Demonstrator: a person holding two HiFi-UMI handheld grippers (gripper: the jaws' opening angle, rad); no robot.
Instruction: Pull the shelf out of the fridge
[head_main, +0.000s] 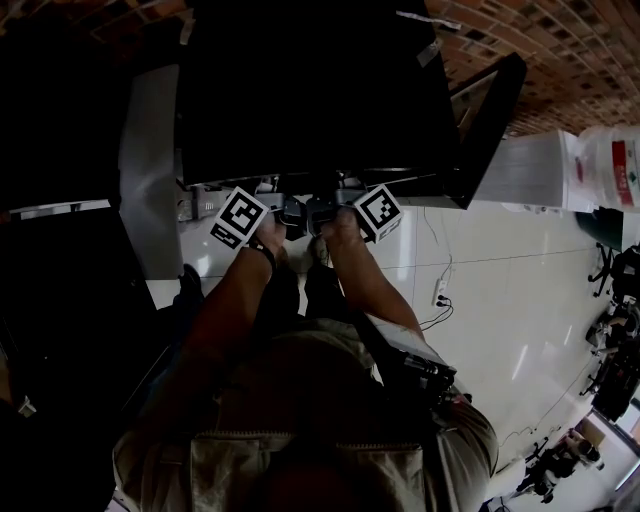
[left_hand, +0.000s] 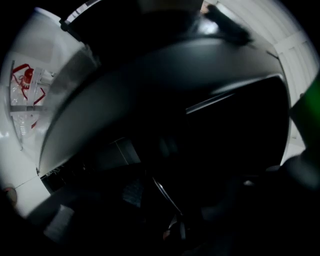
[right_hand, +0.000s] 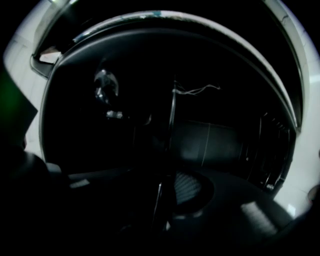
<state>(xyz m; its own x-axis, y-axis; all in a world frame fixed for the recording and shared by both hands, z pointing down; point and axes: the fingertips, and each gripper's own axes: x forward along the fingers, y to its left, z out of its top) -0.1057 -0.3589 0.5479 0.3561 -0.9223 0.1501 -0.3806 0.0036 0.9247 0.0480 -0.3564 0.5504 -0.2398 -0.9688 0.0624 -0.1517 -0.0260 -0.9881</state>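
Observation:
A black fridge (head_main: 300, 90) stands under me with its door (head_main: 487, 120) swung open to the right. Both grippers sit side by side at its dark front opening, the left gripper (head_main: 290, 212) just left of the right gripper (head_main: 322, 212). In the left gripper view the shelf's thin edge (left_hand: 165, 192) runs between the jaws of the left gripper (left_hand: 170, 200), which stand apart with a gap beside the ribbed pad (left_hand: 131, 192). In the right gripper view the shelf edge (right_hand: 171, 120) passes by the ribbed pad (right_hand: 189, 187) of the right gripper (right_hand: 160, 200); darkness hides the contact.
A white floor (head_main: 500, 300) spreads to the right, with a power strip and cable (head_main: 440, 292) lying on it. A large water bottle (head_main: 610, 165) stands at the far right. A grey panel (head_main: 150, 170) flanks the fridge's left side. The fridge interior is very dark.

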